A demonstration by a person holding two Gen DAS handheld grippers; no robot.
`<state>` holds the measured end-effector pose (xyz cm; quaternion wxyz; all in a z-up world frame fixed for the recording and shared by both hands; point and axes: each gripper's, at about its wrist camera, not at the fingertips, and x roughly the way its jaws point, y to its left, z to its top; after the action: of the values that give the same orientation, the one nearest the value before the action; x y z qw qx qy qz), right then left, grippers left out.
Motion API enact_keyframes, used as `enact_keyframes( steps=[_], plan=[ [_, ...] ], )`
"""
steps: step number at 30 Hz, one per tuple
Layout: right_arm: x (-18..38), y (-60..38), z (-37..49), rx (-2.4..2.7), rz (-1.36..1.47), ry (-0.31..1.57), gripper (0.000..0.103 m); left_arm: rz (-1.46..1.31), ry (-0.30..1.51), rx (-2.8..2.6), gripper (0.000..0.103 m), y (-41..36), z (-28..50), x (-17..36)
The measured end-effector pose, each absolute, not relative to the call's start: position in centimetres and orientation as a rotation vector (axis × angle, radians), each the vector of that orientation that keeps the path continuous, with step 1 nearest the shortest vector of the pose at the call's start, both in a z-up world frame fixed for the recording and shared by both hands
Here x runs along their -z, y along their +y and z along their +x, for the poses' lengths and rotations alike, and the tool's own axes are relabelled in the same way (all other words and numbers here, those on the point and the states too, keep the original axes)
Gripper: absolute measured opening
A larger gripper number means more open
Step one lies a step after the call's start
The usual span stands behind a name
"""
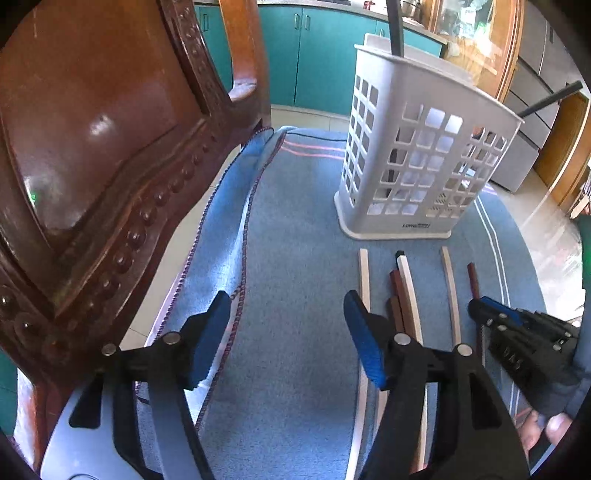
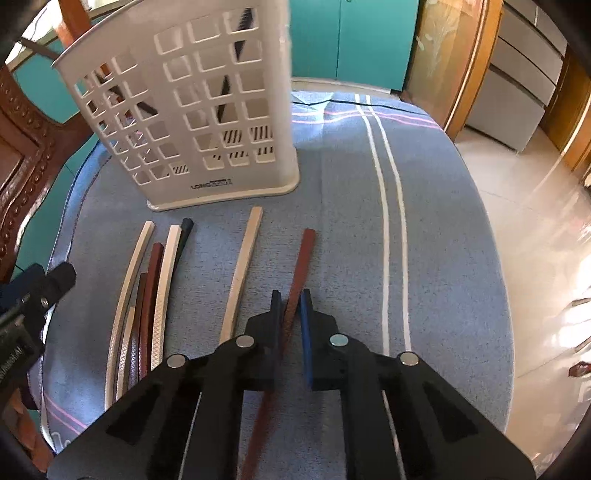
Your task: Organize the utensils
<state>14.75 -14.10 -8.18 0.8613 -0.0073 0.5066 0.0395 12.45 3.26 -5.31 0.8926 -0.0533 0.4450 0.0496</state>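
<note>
One white slotted basket stands ahead of the tools, with at least two dark sticks standing in it. On the cloth just before the grippers lie seven chopsticks: three pale ones, three reddish-brown ones and one black one, though the bunch to the left overlaps and may hide more. Two grippers are in view, and one wooden chair.
</note>
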Motion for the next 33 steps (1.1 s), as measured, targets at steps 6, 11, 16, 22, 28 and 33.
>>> enact_keyframes(
  steps=[6, 11, 16, 22, 28, 33],
  plan=[
    [7.9, -16.1, 15.3, -0.028, 0.004, 1.071, 0.010, -0.093, 0.948, -0.094, 0.069, 2.6, 12.9, 6.3],
    [7.9, -16.3, 15.2, -0.046, 0.011, 1.075, 0.010, -0.081, 0.969, -0.076, 0.073, 1.5, 13.1, 7.2],
    [8.0, -16.8, 15.8, -0.056, 0.018, 1.077, 0.011, -0.051, 0.983, -0.059, 0.074, 0.4, 12.6, 7.7],
    [8.0, -17.1, 16.5, -0.063, 0.017, 1.078, 0.012, -0.036, 0.998, -0.054, 0.078, -0.2, 12.4, 7.8],
    [8.3, -17.0, 16.4, -0.072, 0.002, 1.073, 0.014, -0.019, 1.010, -0.051, 0.080, -0.6, 12.9, 8.6],
    [8.3, -16.7, 16.3, -0.080, -0.006, 1.071, 0.021, -0.008, 1.010, -0.043, 0.081, -1.1, 12.9, 8.8]
  ],
)
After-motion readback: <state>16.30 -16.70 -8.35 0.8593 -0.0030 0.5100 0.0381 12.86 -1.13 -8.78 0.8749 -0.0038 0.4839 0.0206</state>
